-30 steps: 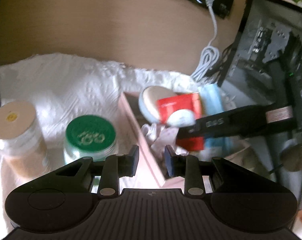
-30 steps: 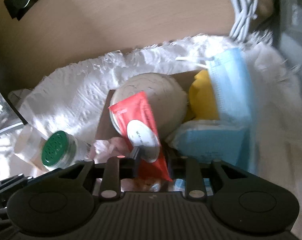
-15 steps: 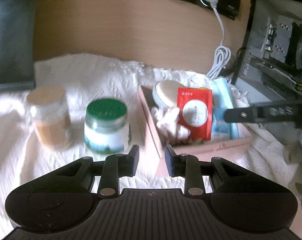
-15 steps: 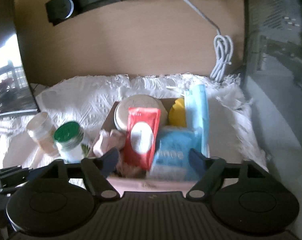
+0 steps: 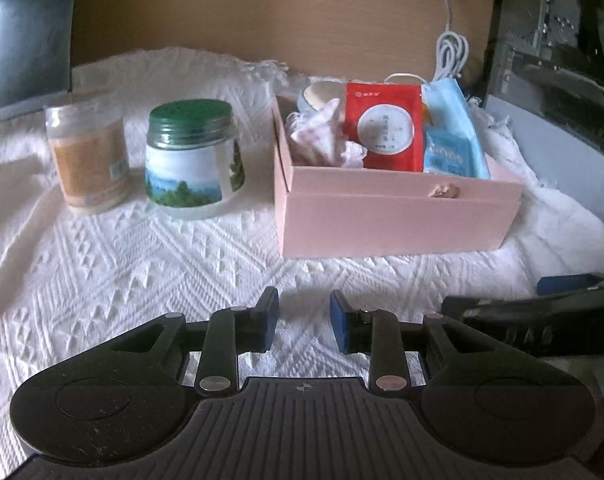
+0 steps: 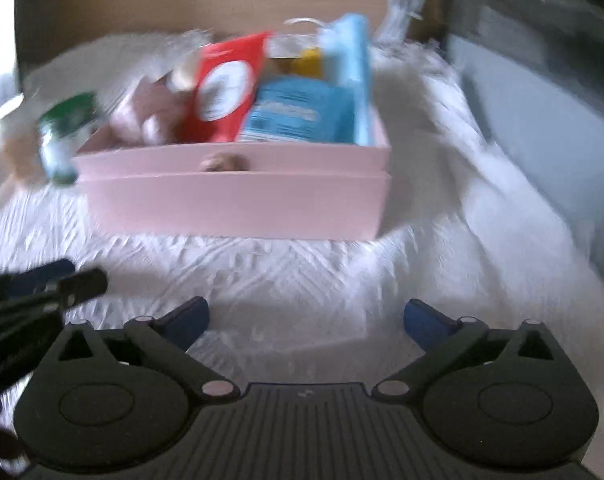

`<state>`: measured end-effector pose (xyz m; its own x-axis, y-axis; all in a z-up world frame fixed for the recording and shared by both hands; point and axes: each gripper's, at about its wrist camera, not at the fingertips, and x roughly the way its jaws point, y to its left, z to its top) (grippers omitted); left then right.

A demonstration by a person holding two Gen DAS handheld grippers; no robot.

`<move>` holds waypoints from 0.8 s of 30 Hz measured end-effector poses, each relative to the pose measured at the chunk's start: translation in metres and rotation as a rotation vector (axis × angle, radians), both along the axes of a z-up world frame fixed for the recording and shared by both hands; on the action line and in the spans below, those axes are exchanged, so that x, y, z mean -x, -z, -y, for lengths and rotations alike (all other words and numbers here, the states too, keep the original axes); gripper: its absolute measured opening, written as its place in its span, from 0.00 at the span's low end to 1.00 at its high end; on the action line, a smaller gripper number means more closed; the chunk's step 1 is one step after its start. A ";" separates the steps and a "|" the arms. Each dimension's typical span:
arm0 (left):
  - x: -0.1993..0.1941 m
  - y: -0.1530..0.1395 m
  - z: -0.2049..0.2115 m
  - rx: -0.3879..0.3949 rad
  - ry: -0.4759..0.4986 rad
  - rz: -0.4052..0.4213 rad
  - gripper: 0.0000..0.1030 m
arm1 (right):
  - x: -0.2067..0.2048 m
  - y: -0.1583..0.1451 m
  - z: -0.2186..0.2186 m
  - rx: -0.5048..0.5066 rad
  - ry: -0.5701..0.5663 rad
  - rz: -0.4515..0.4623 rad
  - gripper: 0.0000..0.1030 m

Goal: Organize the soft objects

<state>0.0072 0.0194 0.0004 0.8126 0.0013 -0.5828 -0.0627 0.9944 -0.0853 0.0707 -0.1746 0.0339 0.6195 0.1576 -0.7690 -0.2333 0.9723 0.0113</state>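
A pink box stands on a white textured cloth. It holds a red packet, a blue tissue pack, a light blue face mask, a pink-white cloth and a round cream puff. The box also shows in the right wrist view, with the red packet and the blue pack. My left gripper is low over the cloth in front of the box, narrowly open and empty. My right gripper is wide open and empty, in front of the box.
A green-lidded jar and a clear jar of tan contents stand left of the box. A coiled white cable lies behind it by the wooden wall. A grey computer case stands at the right, a dark screen at the far left.
Both grippers have pulled back and down from the box to the cloth in front of it. The right gripper let go of the red packet, which stays in the box, and opened wide.
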 end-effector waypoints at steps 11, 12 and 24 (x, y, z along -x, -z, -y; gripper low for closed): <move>-0.005 0.003 0.017 -0.121 0.003 -0.004 0.31 | 0.000 0.010 0.003 -0.003 -0.076 0.103 1.00; -0.005 0.003 0.017 -0.115 -0.007 -0.005 0.31 | 0.000 0.010 0.003 -0.010 -0.063 0.102 1.00; -0.007 0.003 0.015 -0.089 -0.017 -0.007 0.31 | 0.000 0.011 0.000 -0.021 -0.033 0.107 1.00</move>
